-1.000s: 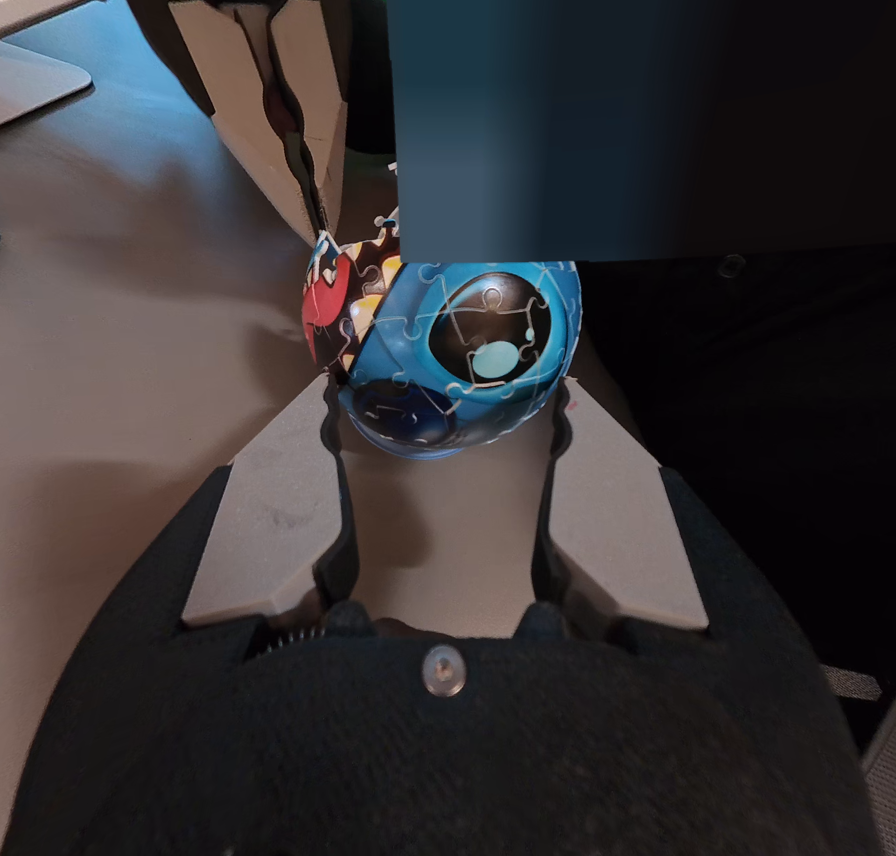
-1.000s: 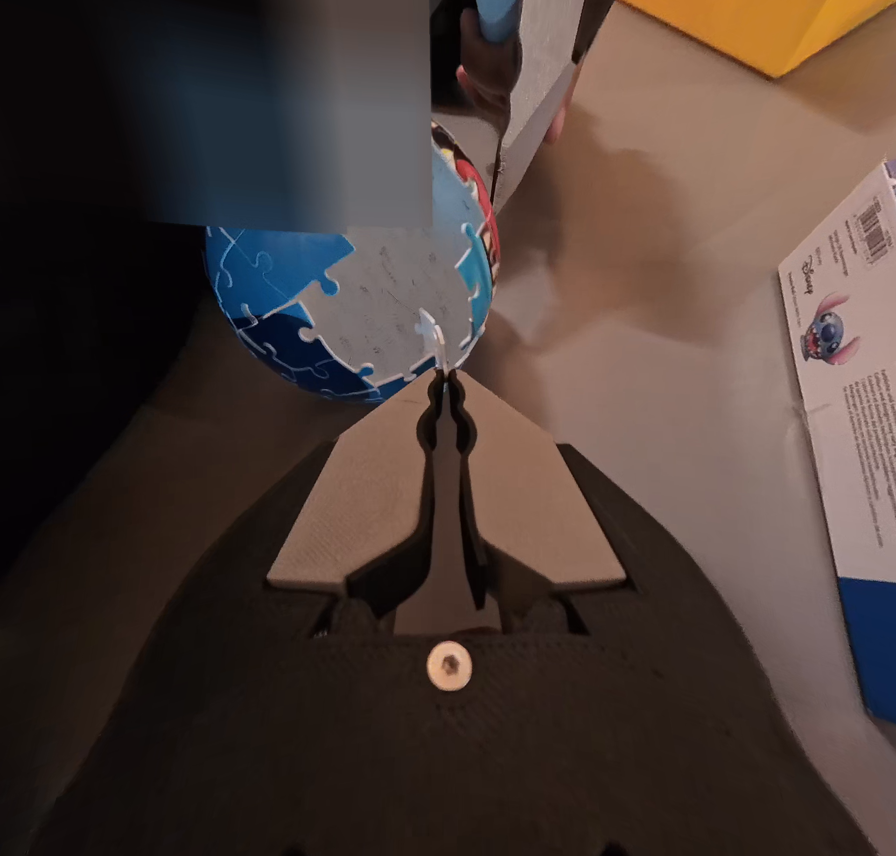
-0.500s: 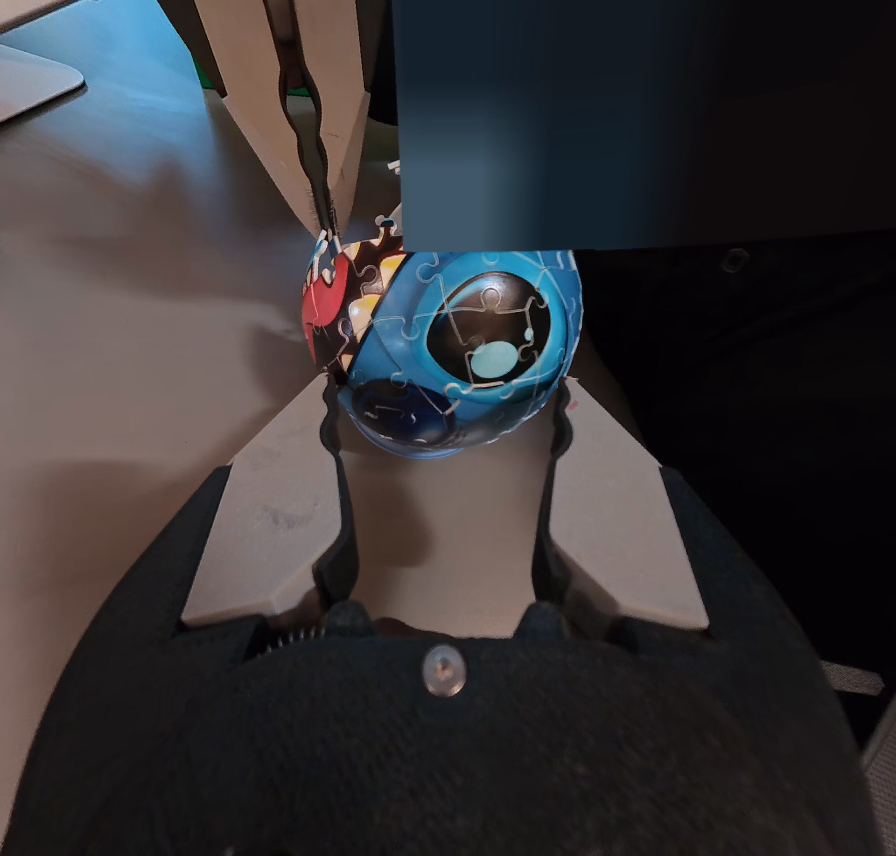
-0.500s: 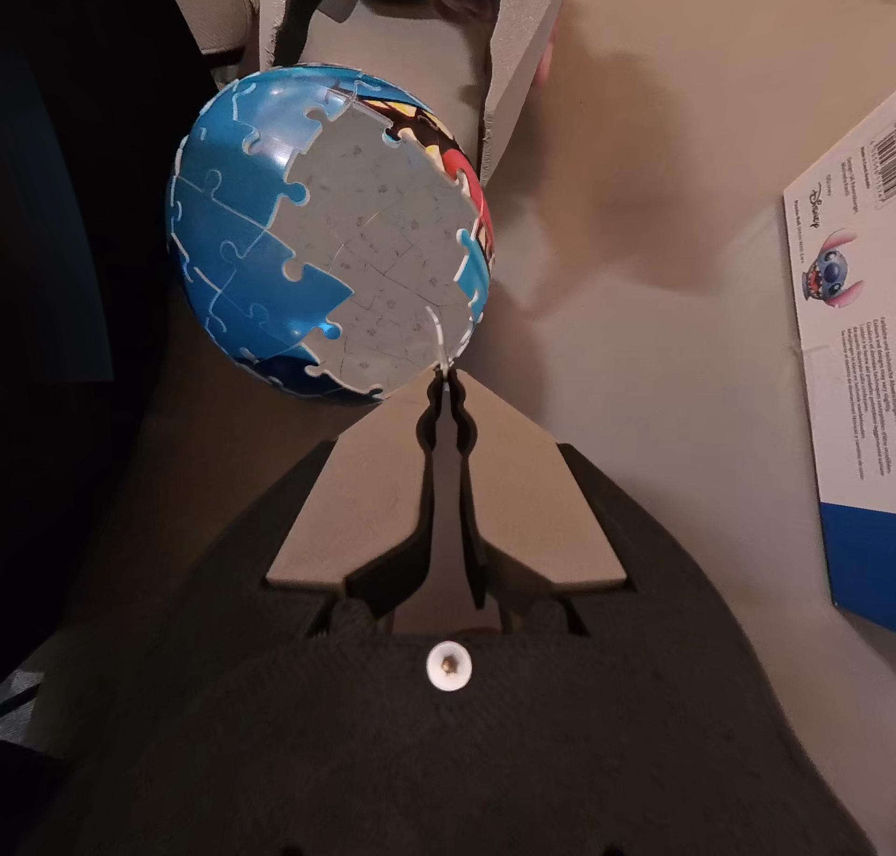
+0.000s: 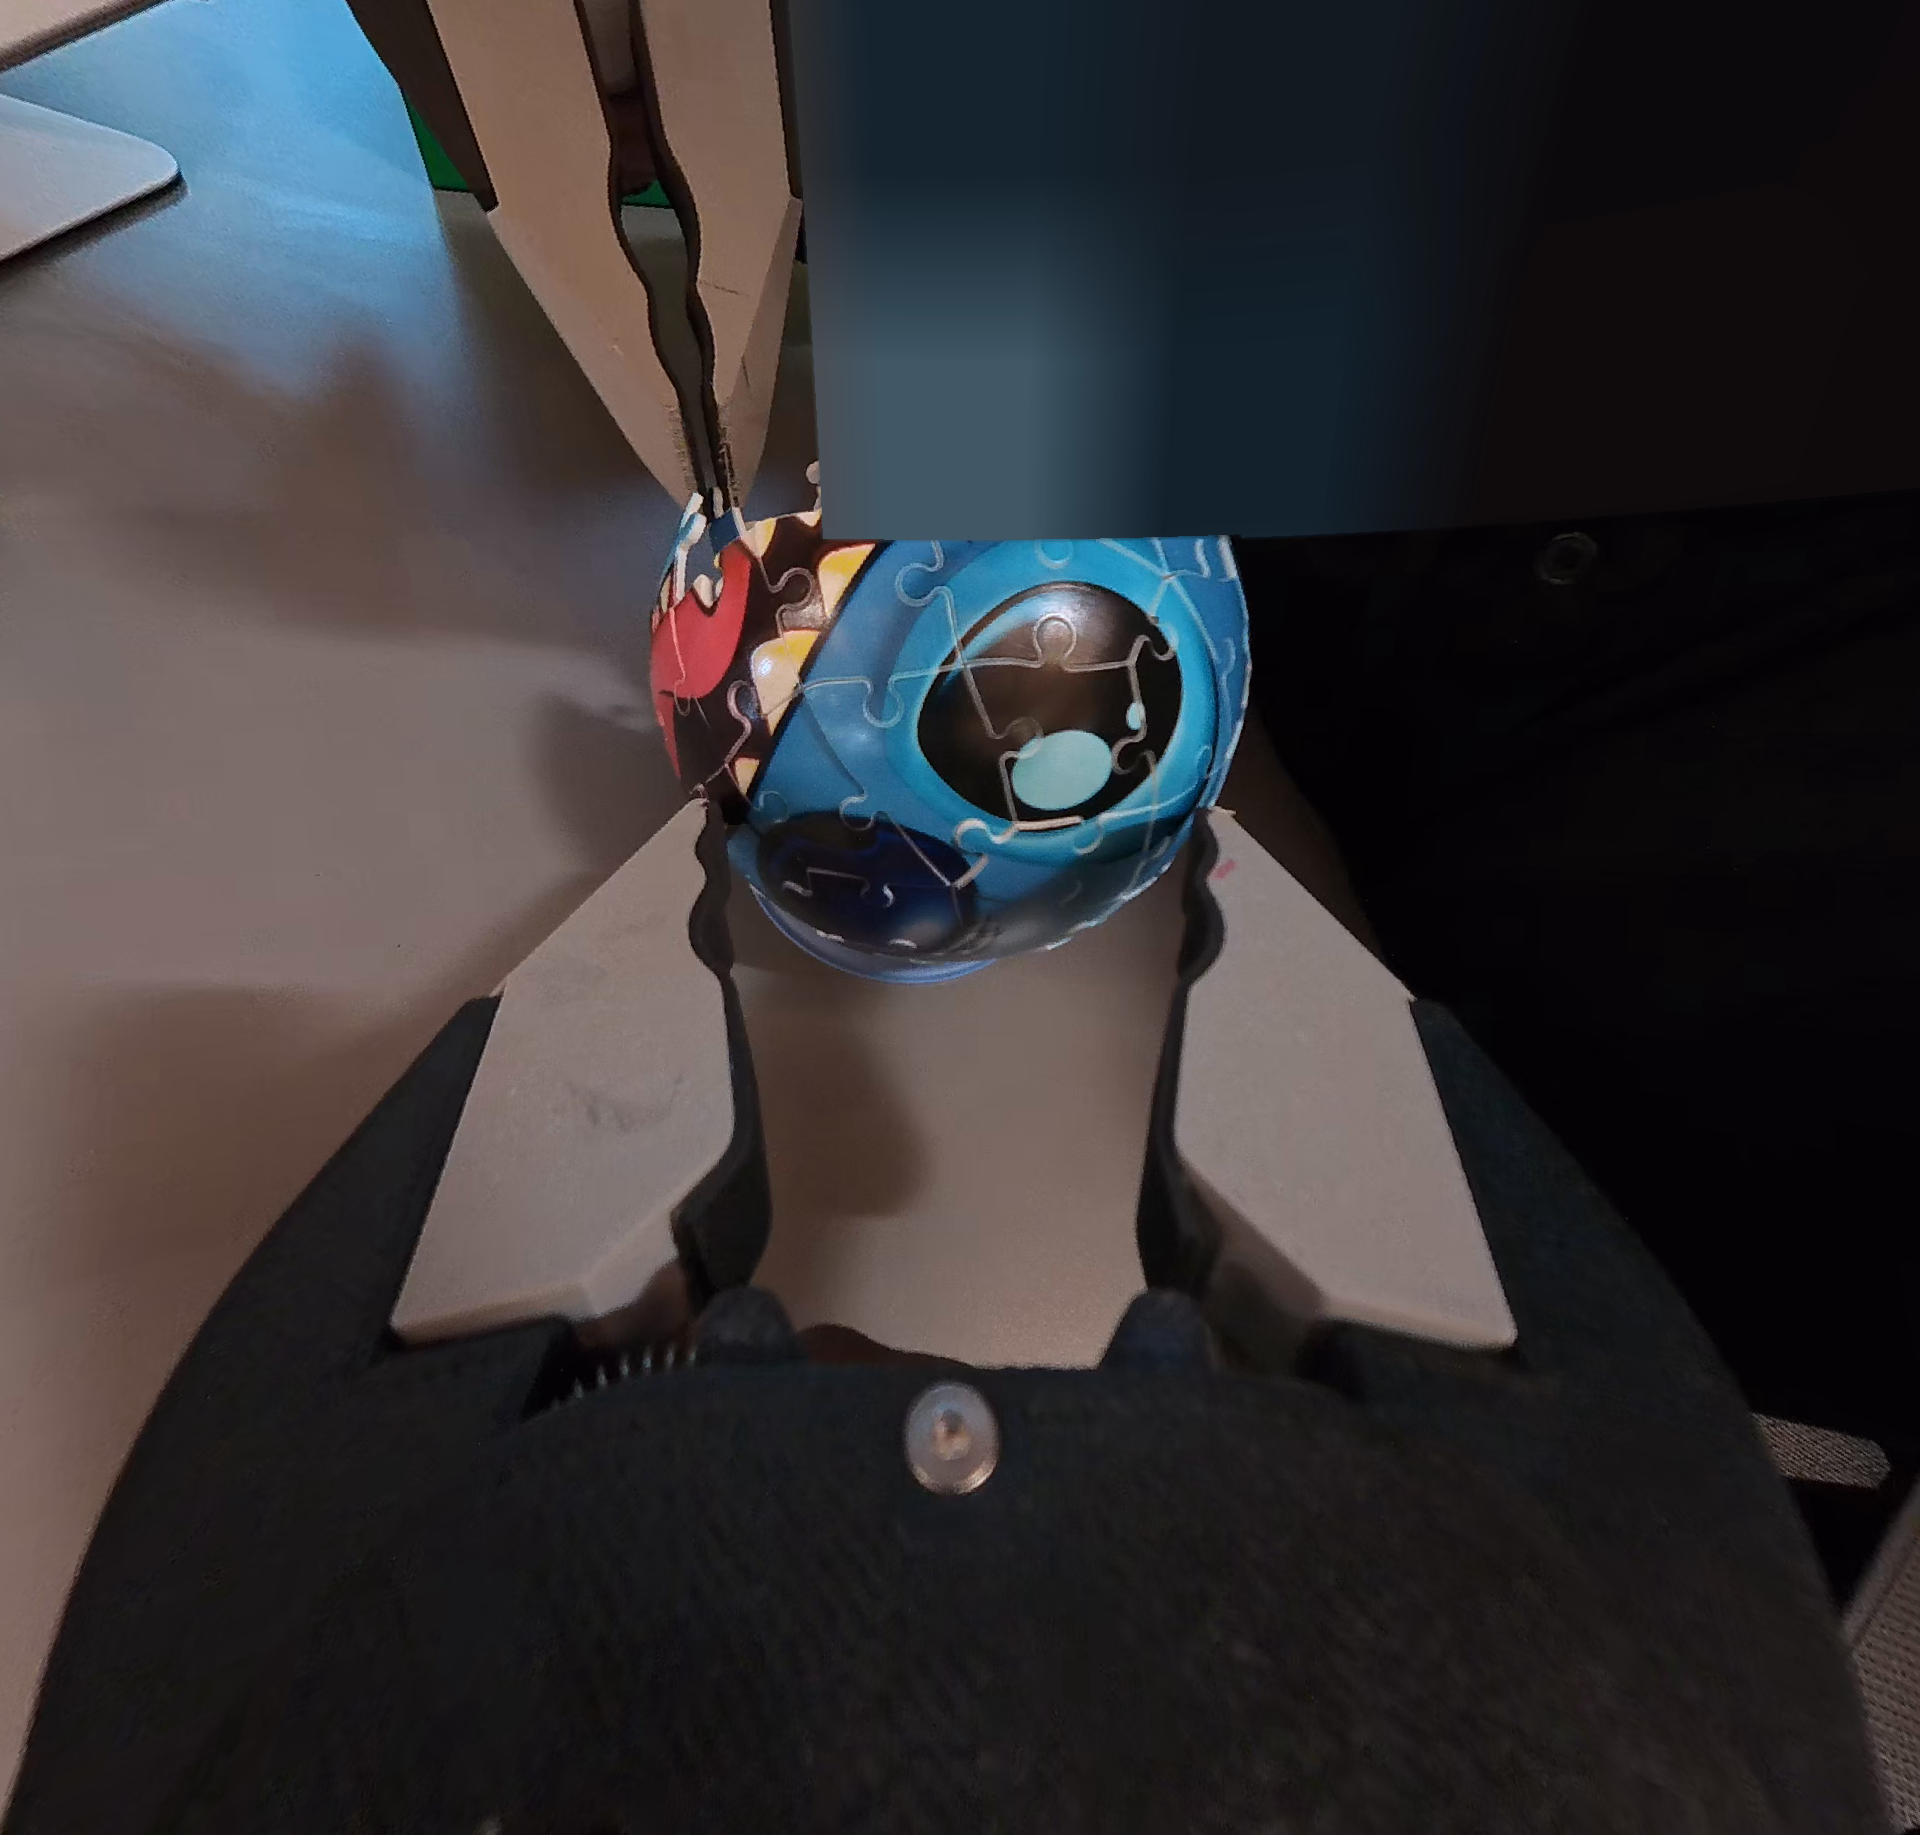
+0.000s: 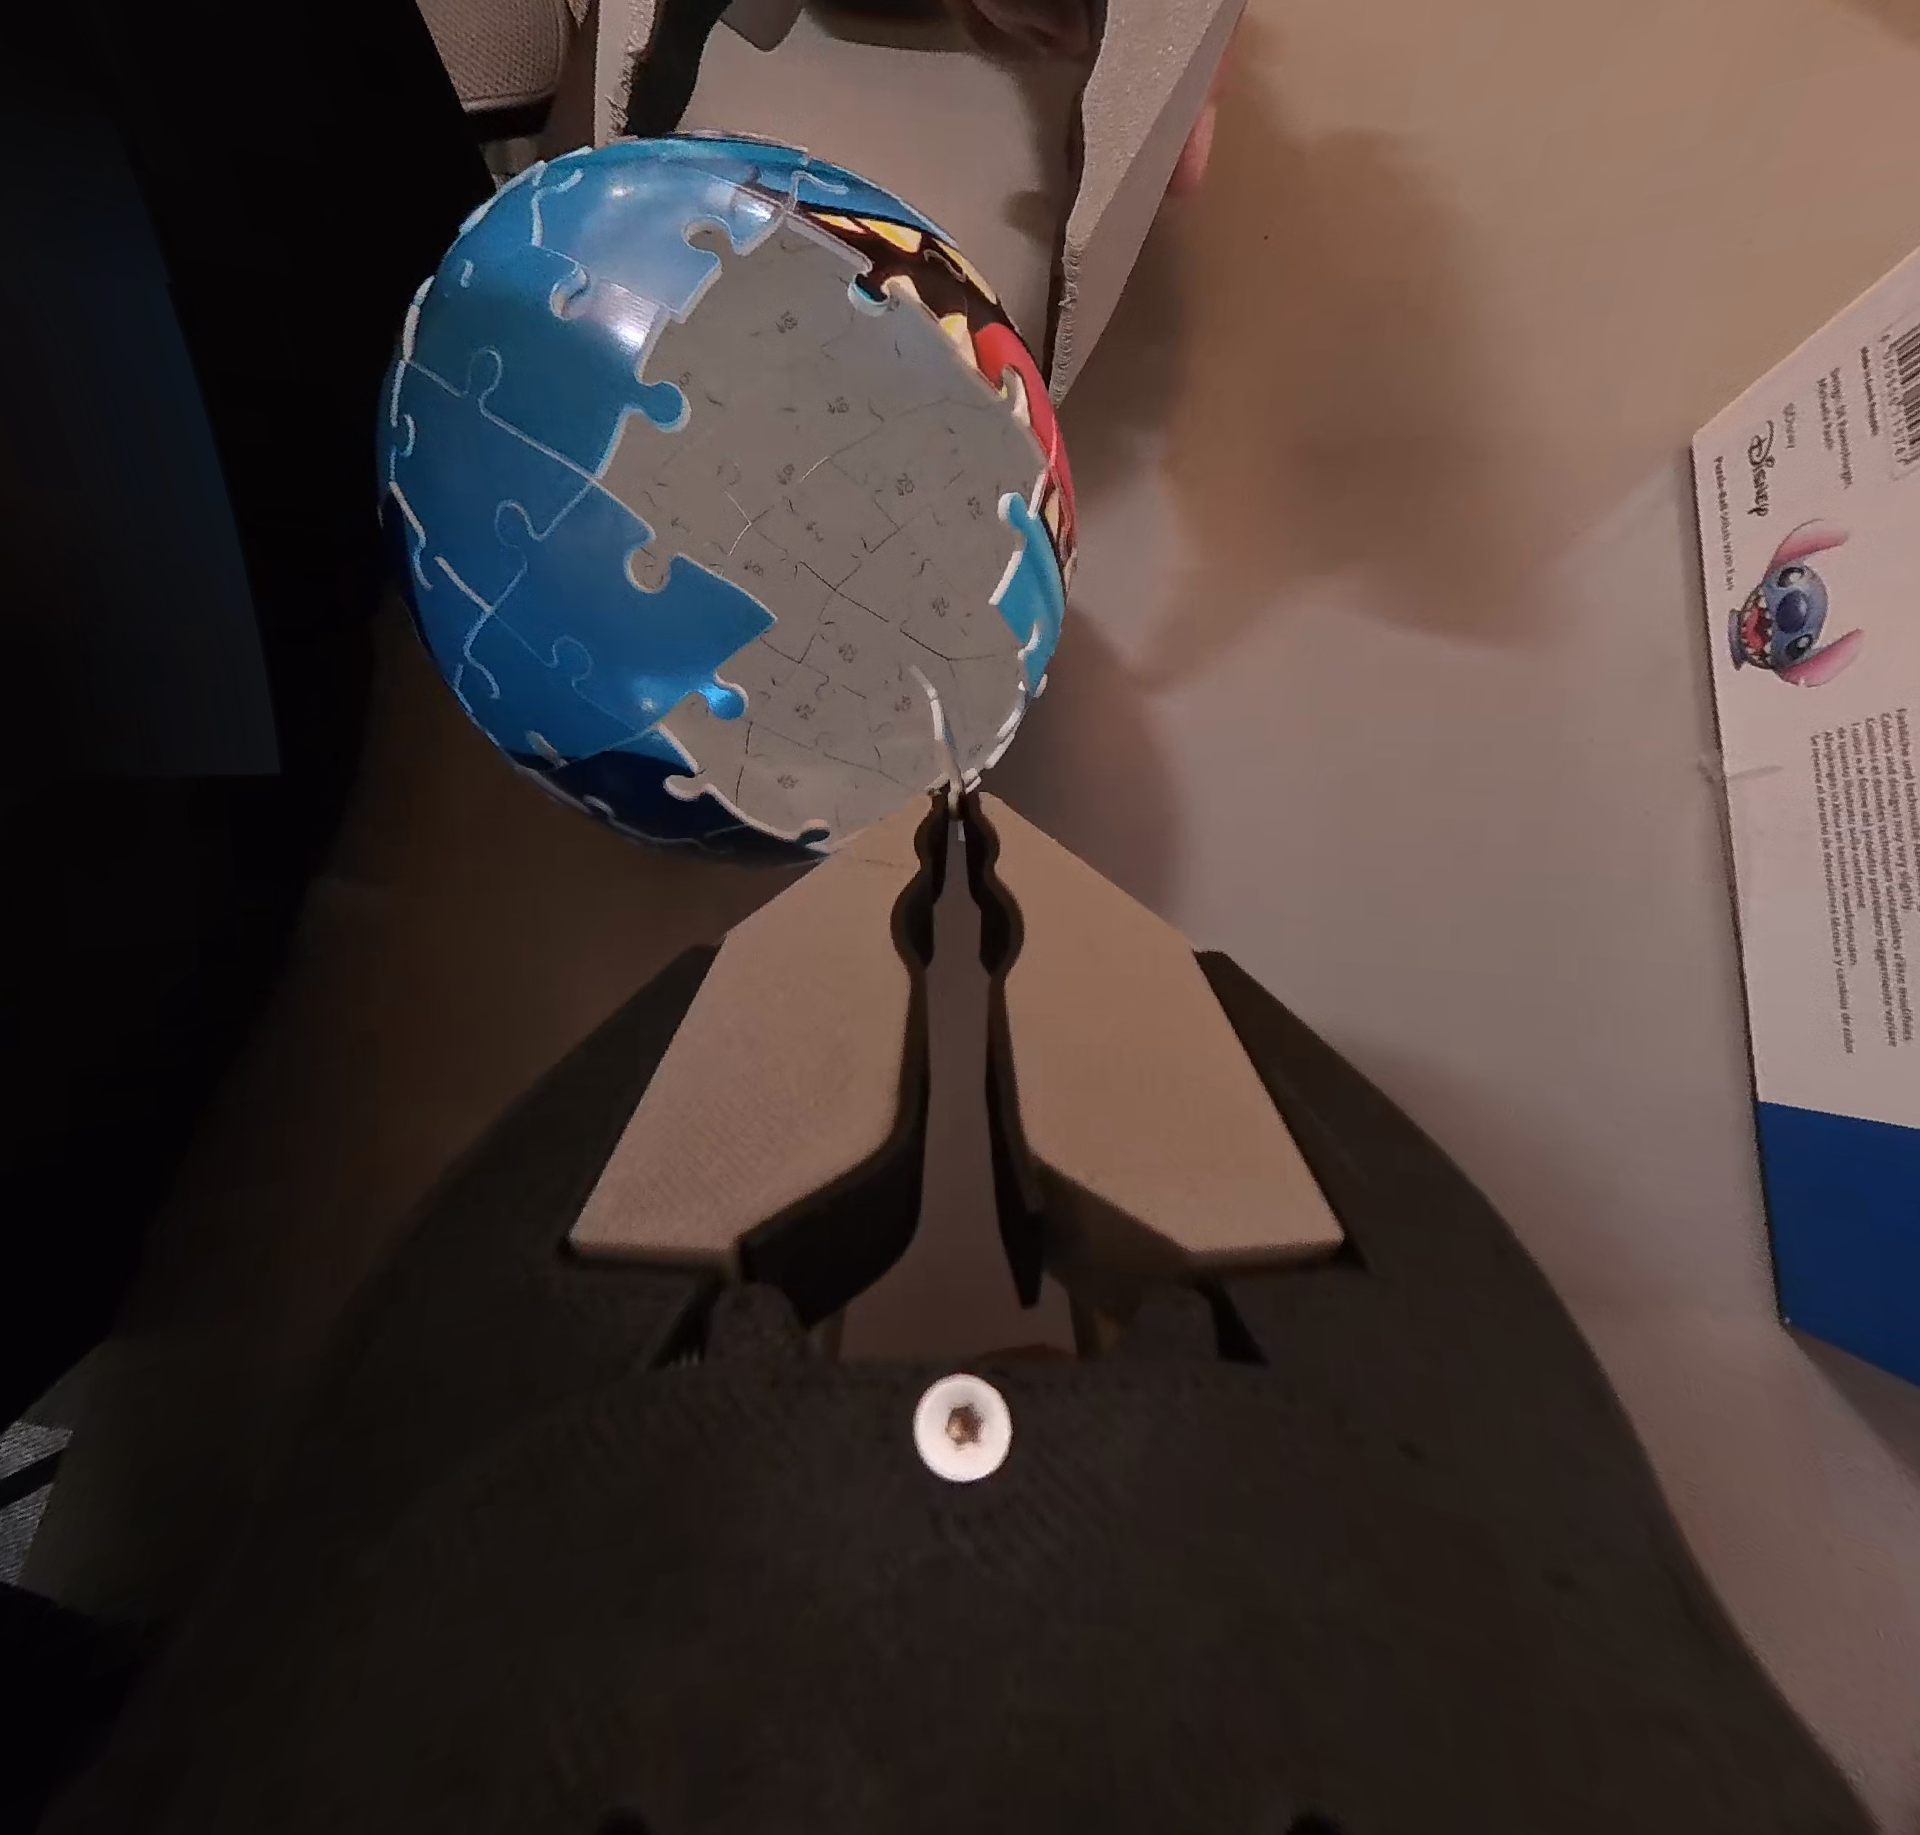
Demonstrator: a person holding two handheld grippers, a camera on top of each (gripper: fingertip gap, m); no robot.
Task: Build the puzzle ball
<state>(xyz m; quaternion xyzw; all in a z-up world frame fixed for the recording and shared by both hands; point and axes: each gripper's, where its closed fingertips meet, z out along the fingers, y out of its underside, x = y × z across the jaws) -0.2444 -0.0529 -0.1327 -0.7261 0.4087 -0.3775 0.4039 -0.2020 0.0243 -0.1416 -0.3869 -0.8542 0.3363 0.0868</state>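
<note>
box [image 6: 1849, 705]: printed text, logo, barcode | puzzle ball [image 6: 831, 580] inside: small numbers

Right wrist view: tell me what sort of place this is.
Probably a desk in an office or home workroom: a plain beige tabletop, a printed puzzle box lying on it, and a padded chair seat beyond.

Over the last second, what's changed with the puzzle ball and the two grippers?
The right gripper, shut on a puzzle piece at the rim of the ball's opening, has shifted: in its view the puzzle ball now sits higher and shows more of its grey inside. Nothing was let go. The left gripper still clamps the ball, which looks unmoved in its own view.
</note>
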